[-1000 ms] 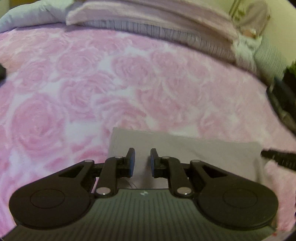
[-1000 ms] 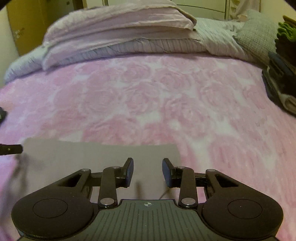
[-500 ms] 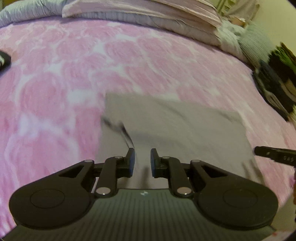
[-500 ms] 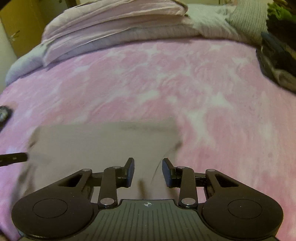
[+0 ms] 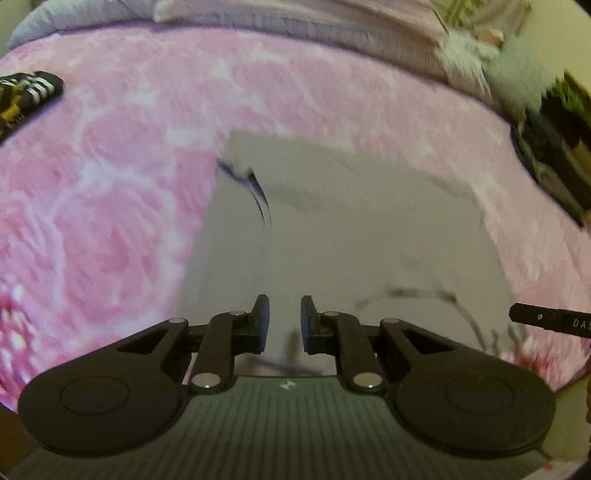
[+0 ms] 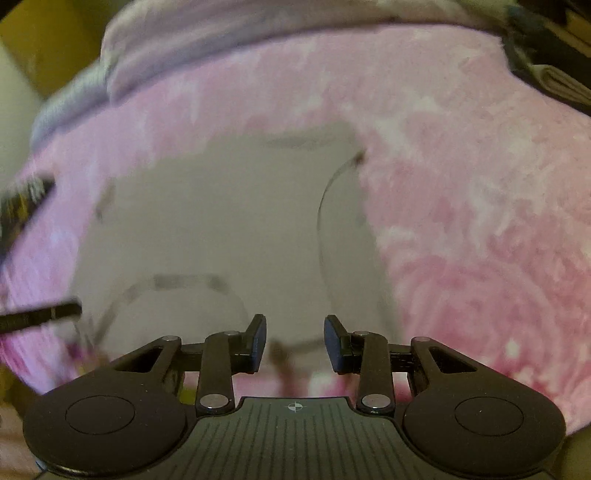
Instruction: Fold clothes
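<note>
A home bedroom: rose-patterned pink bedspread (image 5: pixel 122 206), stacked lilac bedding (image 5: pixel 295 22) along its far edge.

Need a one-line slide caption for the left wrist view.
Open left gripper above a grey garment spread on a pink rose-print blanket, the right gripper's tip at the frame edge.

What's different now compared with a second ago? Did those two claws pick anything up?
Both cameras have risen and tipped down, so the grey garment fills more of each view. The left gripper and right gripper stay open, holding nothing. The garment still lies flat on the pink blanket.
</note>
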Motion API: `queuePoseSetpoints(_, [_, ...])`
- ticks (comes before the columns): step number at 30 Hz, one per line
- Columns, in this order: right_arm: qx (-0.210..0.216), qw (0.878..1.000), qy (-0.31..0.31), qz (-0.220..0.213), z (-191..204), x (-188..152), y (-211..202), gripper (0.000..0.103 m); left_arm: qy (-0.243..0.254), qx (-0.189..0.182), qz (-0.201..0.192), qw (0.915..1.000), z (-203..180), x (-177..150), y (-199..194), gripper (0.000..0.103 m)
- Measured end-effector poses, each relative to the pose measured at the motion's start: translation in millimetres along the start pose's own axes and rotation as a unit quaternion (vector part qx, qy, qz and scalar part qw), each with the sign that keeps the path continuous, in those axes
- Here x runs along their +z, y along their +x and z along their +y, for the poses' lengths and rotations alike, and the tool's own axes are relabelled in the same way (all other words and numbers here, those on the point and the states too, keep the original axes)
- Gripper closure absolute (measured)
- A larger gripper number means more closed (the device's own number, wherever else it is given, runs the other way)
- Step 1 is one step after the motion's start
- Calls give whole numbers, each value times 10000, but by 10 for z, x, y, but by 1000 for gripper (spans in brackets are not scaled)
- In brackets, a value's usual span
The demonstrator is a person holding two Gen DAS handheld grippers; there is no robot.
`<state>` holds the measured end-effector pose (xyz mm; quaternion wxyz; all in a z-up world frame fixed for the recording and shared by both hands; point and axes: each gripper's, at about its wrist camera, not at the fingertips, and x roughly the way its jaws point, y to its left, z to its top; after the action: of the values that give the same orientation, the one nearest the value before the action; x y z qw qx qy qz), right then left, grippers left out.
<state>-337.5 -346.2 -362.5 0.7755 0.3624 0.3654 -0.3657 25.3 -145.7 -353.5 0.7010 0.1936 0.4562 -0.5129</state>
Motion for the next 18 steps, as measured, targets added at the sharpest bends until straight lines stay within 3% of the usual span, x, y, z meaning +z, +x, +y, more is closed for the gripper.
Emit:
queuePoseSetpoints(5, [275,9976,594,-226,-379,330,134,65,-301,181,-87,9993,229,211,-15,89])
queuePoseSetpoints(11, [730,9898,1168,-373,-651,575,353,65,-596,178,100,9980,510,417,72,88])
queuePoseSetpoints(16, [830,9796,1797,-340,-873,647,643,65,-720,67,262,9970,713,560,228,88])
queuePoseSetpoints(18, [1129,9705,2084,-439,-963,646,734,65,-692,31,325,9971,804,625,279,88])
